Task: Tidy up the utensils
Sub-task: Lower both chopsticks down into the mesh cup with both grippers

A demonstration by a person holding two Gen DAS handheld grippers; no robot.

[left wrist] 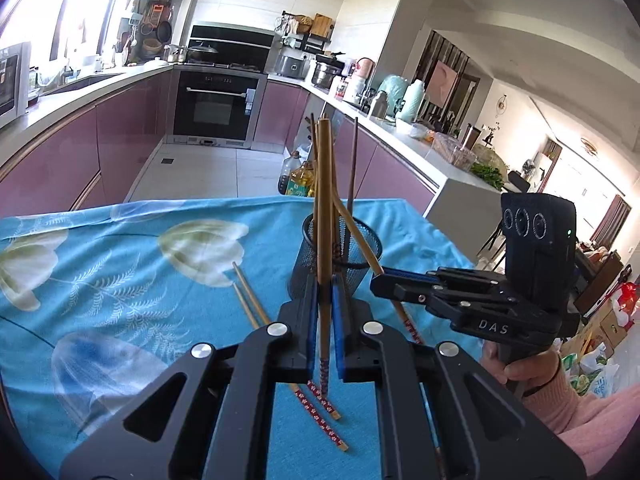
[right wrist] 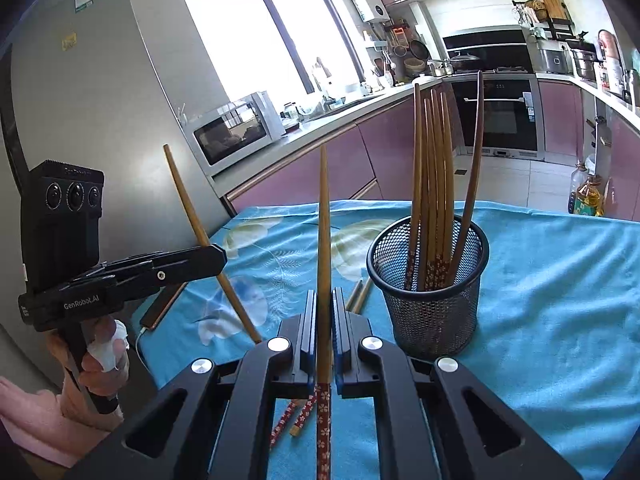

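Left gripper (left wrist: 325, 312) clamped on long bamboo chopstick with red flowered end (left wrist: 324, 216), held upright above table. Right gripper (right wrist: 323, 320) clamped on second bamboo chopstick with red flowered end (right wrist: 323, 240), also held near upright. Black wire-mesh cup (right wrist: 430, 280) seen standing on blue floral tablecloth (right wrist: 560, 280), several bamboo chopsticks (right wrist: 432, 184) stood inside it. Two loose chopsticks (left wrist: 256, 308) left lying on cloth, just beside cup. Pink sleeve (left wrist: 588, 420) seen behind right gripper's handle.
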